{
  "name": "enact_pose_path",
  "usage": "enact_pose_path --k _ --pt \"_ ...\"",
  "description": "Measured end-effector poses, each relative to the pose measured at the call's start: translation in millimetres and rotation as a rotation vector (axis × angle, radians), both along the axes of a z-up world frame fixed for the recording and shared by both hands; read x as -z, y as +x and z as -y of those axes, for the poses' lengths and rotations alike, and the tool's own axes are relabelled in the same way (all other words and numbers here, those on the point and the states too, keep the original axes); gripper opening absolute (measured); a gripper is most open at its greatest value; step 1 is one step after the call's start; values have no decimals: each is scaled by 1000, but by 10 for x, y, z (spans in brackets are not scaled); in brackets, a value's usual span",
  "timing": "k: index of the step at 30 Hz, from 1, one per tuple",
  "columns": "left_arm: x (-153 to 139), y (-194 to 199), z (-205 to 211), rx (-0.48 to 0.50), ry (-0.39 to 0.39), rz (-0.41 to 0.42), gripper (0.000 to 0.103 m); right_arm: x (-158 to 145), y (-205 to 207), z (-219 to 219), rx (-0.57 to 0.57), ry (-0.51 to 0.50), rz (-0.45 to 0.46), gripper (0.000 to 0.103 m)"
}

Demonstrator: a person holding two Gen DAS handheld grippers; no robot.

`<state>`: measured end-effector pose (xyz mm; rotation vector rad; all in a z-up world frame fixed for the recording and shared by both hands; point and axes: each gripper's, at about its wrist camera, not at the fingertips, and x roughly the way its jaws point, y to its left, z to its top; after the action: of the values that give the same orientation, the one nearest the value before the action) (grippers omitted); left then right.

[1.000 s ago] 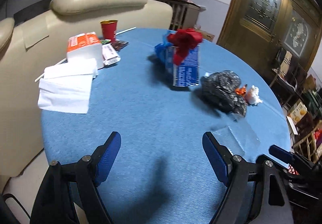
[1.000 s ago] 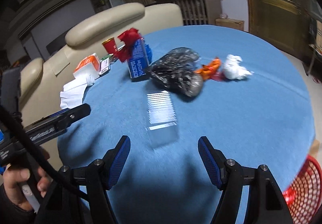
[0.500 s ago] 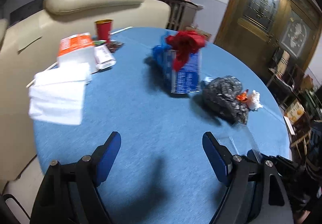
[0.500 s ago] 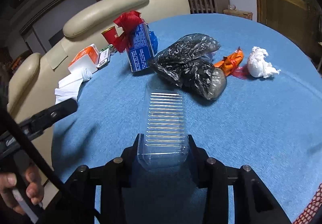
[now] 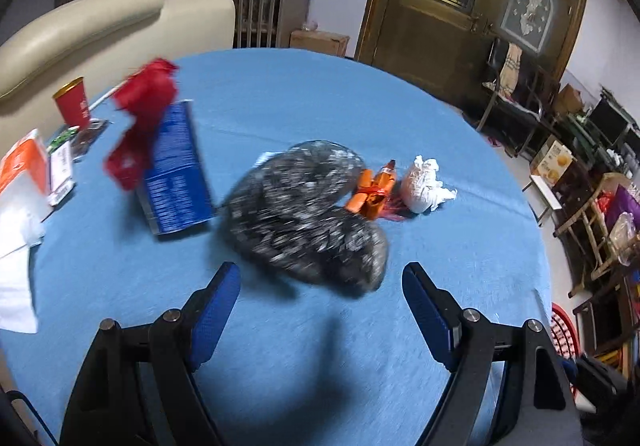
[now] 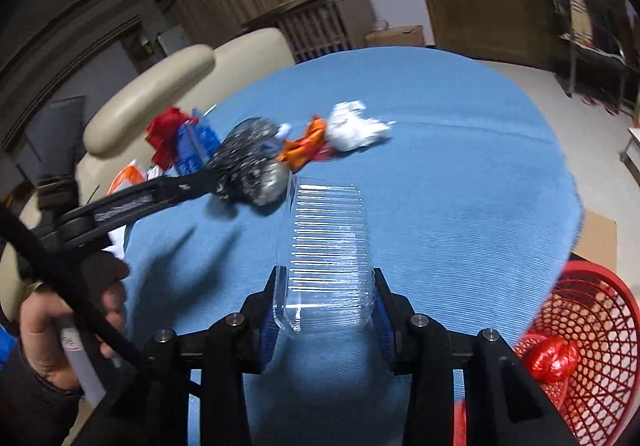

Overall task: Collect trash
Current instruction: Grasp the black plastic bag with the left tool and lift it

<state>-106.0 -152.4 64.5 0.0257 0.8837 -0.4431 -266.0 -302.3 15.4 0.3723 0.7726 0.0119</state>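
Note:
My right gripper (image 6: 326, 310) is shut on a clear ribbed plastic tray (image 6: 326, 246) and holds it above the blue round table (image 6: 460, 173). A red mesh basket (image 6: 576, 350) with a red crumpled wrapper (image 6: 550, 360) in it stands low at the right. My left gripper (image 5: 320, 310) is open and empty, just short of a crumpled black plastic bag (image 5: 308, 213). An orange wrapper (image 5: 372, 191) and a white tissue wad (image 5: 422, 185) lie right of the bag. The left gripper's finger also shows in the right wrist view (image 6: 160, 193), beside the bag (image 6: 250, 169).
A blue carton with red wrap (image 5: 164, 161), a red cup (image 5: 74, 101), an orange-white box (image 5: 22, 169) and white napkins (image 5: 14, 266) lie on the table's left. A cream sofa (image 5: 100, 25) stands behind. Chairs and boxes (image 5: 560, 161) crowd the right.
My right gripper has lifted the clear tray off the table and swung right toward the red basket. My left gripper has moved right and closer to the black bag.

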Motion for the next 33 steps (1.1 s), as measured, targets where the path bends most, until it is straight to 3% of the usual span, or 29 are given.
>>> enact_pose_path --k 4,8,12,13,14,15,16,18,26,33 --pt "49 130 203 -30 -6 -37 83 9 -44 97 12 21 12 43" --pt "160 287 352 -78 60 -42 83 23 -25 127 11 43 23 43" --pt "337 453 321 -128 90 -116 83 33 -15 122 6 54 29 43" --pt "380 466 269 -125 67 -135 81 43 -15 123 6 57 28 43" --pt "363 442 246 -121 60 -113 72 50 -15 125 5 59 27 43" --pt "354 413 227 -115 80 -103 52 52 -8 125 5 59 27 43" --pt "342 391 197 -106 75 -108 44 54 -13 126 5 60 27 43" --pt "319 345 113 -99 39 -126 41 49 -9 115 6 62 27 43" --pt "150 -116 -224 -93 44 -72 39 -21 2 -65 -11 42 38 43" --pt "6 -331 -269 -109 64 -32 39 -60 6 -296 -39 19 38 43"
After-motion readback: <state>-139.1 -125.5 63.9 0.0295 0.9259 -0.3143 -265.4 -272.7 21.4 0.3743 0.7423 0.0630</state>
